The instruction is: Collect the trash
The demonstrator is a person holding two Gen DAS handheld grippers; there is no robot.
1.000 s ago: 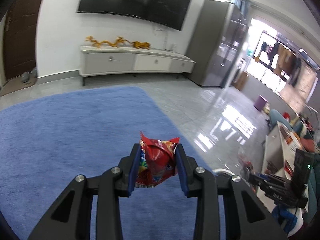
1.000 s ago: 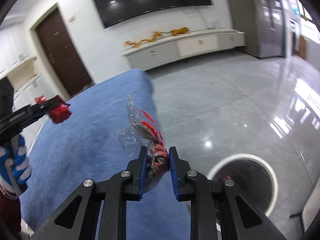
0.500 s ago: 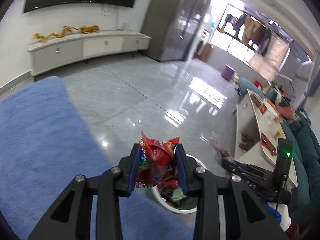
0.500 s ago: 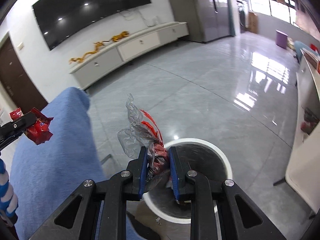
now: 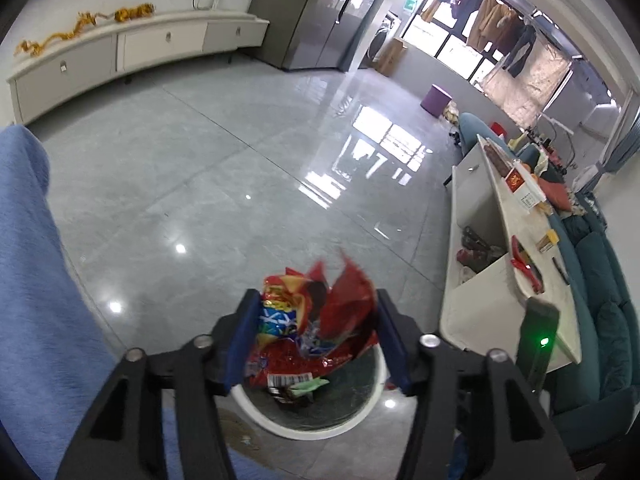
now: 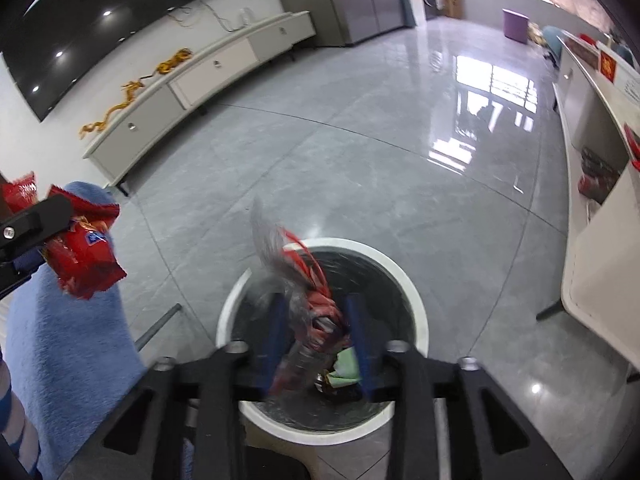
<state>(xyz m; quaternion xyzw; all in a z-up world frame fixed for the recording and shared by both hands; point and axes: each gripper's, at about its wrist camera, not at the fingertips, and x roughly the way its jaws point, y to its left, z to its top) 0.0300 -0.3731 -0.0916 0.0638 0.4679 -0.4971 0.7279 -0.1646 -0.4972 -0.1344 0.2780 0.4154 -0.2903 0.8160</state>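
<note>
Grey tile floor, white-rimmed bin (image 6: 416, 320) directly under right tongs (image 6: 318, 334), parted, clear wrapper (image 6: 288, 276) slipping; left tongs (image 5: 312, 338) wide, red snack bag (image 5: 316, 320) loose over bin.

Blue rug (image 5: 28, 280) left; white low cabinet (image 5: 132, 48) along wall; purple stool (image 5: 437, 98) far.

Left gripper (image 5: 312, 338): matte black linkage arms with triangular cut-outs, silver round screws at the joints, jaws faced with blue pads. Right gripper (image 6: 318, 338) is built alike, black with silver screws and blue-faced jaws.
</note>
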